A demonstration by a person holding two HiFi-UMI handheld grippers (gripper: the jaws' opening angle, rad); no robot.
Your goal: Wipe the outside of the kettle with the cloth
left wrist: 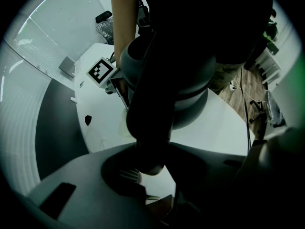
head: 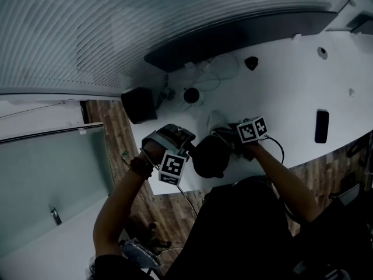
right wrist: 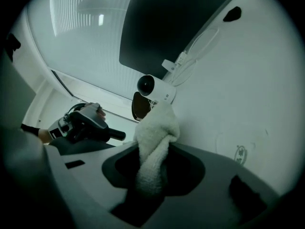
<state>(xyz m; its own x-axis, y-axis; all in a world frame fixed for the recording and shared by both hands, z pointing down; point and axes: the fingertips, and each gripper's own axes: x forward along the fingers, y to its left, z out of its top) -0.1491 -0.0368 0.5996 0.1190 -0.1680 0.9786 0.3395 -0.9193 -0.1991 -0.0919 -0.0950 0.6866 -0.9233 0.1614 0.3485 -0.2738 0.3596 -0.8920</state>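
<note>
While near the table (head: 291, 98) edge — left hand-held gripper (left wrist: 150, 170) tight on kettle handle (left wrist: 147, 128), right hand-held gripper (right wrist: 153, 182) on cloth (right wrist: 155, 132)

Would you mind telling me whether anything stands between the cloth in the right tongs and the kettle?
Nothing visible does: the right tongs, shut on the cloth, sit right beside the kettle, which the left tongs hold.
</note>
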